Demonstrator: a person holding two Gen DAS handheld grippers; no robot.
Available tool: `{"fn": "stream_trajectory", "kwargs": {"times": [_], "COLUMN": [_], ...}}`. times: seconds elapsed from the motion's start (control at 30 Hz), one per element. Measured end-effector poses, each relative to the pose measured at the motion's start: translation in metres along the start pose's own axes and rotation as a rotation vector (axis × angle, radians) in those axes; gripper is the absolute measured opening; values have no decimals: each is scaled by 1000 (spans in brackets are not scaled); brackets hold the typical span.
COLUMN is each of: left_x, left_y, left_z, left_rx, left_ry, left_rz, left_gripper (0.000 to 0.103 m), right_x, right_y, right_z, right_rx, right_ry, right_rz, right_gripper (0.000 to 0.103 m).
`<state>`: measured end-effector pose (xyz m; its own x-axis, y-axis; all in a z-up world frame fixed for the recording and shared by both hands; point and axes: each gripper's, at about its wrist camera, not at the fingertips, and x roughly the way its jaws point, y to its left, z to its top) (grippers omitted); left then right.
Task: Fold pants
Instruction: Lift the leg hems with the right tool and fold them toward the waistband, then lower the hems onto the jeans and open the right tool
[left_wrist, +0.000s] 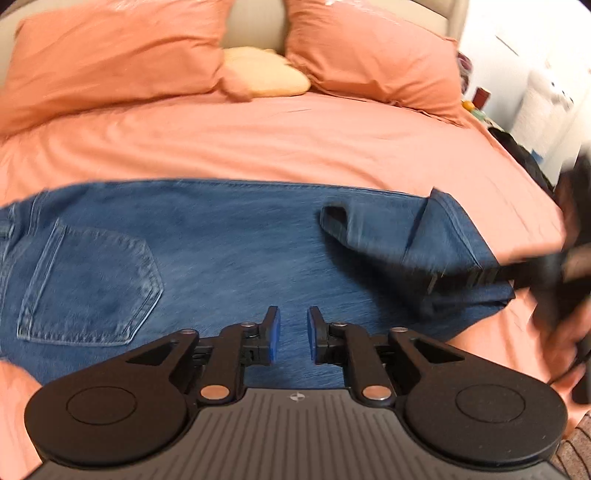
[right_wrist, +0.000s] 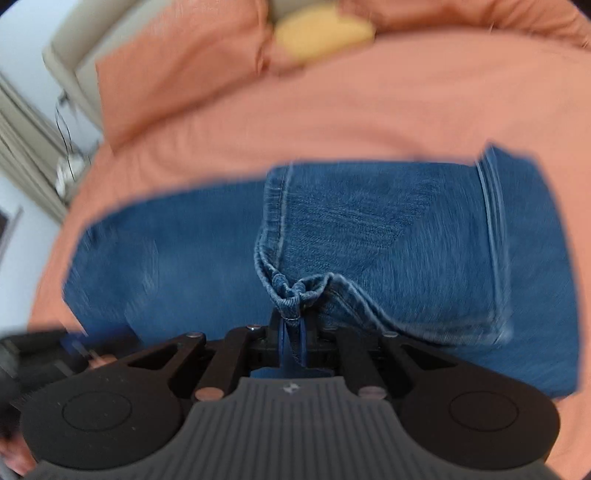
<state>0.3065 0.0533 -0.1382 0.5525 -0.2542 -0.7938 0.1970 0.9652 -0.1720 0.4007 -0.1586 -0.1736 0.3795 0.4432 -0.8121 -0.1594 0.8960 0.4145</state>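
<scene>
Blue denim pants (left_wrist: 221, 251) lie across the salmon bed, back pocket (left_wrist: 92, 284) at the left. My left gripper (left_wrist: 293, 338) is open and empty, just above the denim near its front edge. My right gripper (right_wrist: 291, 332) is shut on the bunched hem (right_wrist: 295, 295) of the pants and holds the leg end lifted and folded back over the rest (right_wrist: 388, 236). In the left wrist view the right gripper (left_wrist: 436, 282) shows dark and blurred at the right, with the raised leg end (left_wrist: 439, 229) over it.
Two salmon pillows (left_wrist: 110, 55) and a yellow cushion (left_wrist: 266, 74) lie at the head of the bed (left_wrist: 295, 140). A nightstand with small items (left_wrist: 476, 103) stands at the right. A beige headboard (right_wrist: 74, 62) and curtain show in the right wrist view.
</scene>
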Motion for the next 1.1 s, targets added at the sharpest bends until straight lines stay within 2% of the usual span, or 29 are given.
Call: {"fn": "stream_trajectory", "kwargs": {"times": [0.07,0.1,0.13,0.17,0.2,0.23,0.33,0.47,0.57,0.6,0.63,0.67,0.7,0.77,0.8,0.83,0.9,1.03,1.1], "left_x": [-2,-2,0,2,6,10,22,34,48,52,57,60,63,68,69,69,67,62,61], "left_y": [13,18,21,24,25,26,19,5,-1,-3,-5,-6,-7,-10,-11,-13,-13,-10,-9], "left_z": [-1,-2,-2,-1,0,1,7,13,18,19,21,22,22,23,23,24,26,33,35], "left_rx": [-32,-49,-66,-84,-102,-118,-131,-85,-47,-37,-33,-34,-37,-32,-24,-16,1,-5,-13], "left_ry": [4,3,-1,-4,-4,1,14,15,25,29,35,42,49,59,60,59,49,13,0], "left_rz": [-17,-28,-44,-61,-77,-94,-132,-140,-112,-98,-89,-88,-91,-90,-86,-81,-78,-94,-104], "left_gripper": [29,38,47,51,56,58,60,61,61,61,61,61,61,61,61,61,61,61,61], "right_x": [19,24,27,28,28,27,16,-20,-50,-57,-62,-64,-63,-49,-41,-32,-23,-19,-14], "right_y": [2,2,3,2,1,0,-3,-18,-45,-56,-65,-75,-85,-104,-111,-115,-113,-79,-58], "right_z": [-12,-15,-15,-15,-12,-11,-6,1,10,14,19,23,27,31,32,32,33,60,79], "right_rx": [-29,-37,-41,-40,-34,-29,-40,-50,-56,-60,-61,-50,-33,30,67,98,103,35,7], "right_ry": [29,34,37,42,46,52,58,6,-36,-54,-69,-78,-75,-26,6,39,61,20,-6], "right_rz": [-28,-35,-36,-22,2,33,73,93,41,4,-34,-70,-90,-78,-46,-6,41,162,186], "right_gripper": [4,5,11,15,26,34,38,46,50,54,64,67,67,61,46,20,16,15,15]}}
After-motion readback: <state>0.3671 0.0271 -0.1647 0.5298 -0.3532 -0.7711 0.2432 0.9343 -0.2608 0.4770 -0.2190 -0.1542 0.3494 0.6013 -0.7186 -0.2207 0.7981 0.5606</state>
